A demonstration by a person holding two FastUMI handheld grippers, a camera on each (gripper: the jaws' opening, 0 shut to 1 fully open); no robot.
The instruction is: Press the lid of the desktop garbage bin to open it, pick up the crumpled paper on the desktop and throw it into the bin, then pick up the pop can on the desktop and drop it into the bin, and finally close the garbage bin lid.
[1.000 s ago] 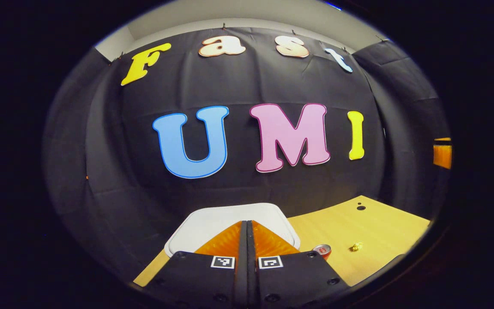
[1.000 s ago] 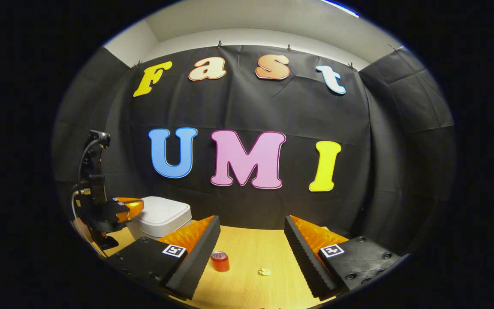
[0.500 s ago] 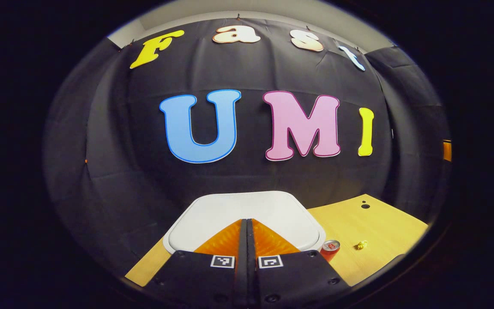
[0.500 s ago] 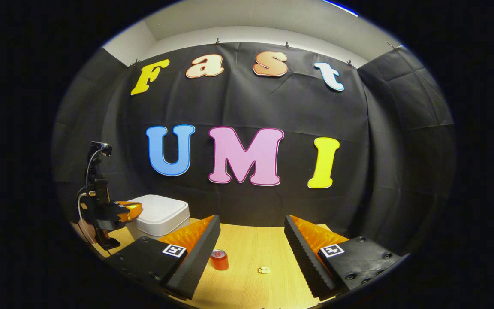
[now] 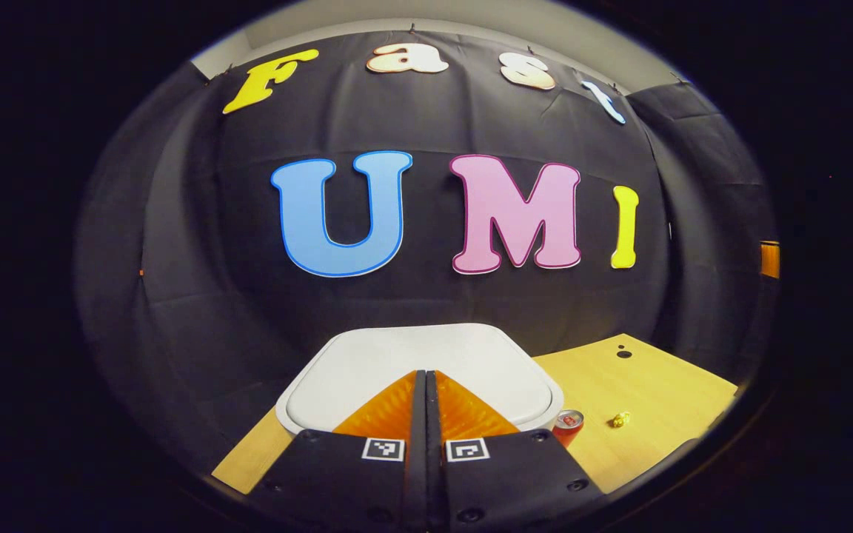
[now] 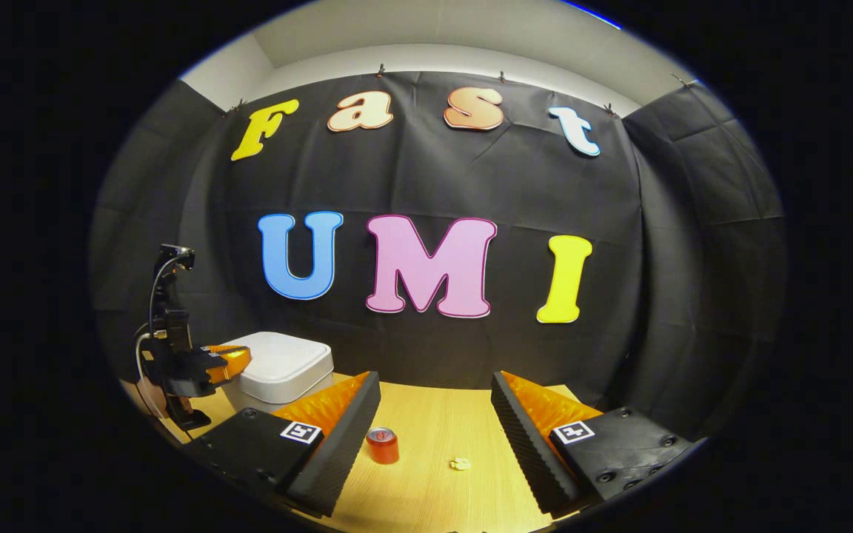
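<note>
Left gripper [image 5: 426,377] fingers pressed together over white bin lid [image 5: 367,363], right gripper [image 6: 435,403] spread wide, pop can [image 6: 383,445] upright, crumpled paper [image 6: 460,464] beside it

A recording booth, not a home. Black cloth [image 6: 441,185] drapes the far and side walls around a bare wooden desktop [image 6: 434,429]

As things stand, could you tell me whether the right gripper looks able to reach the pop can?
Probably yes. The right gripper is open, and the pop can stands upright on bare table just ahead between its fingers, apart from the crumpled paper and the bin.
</note>
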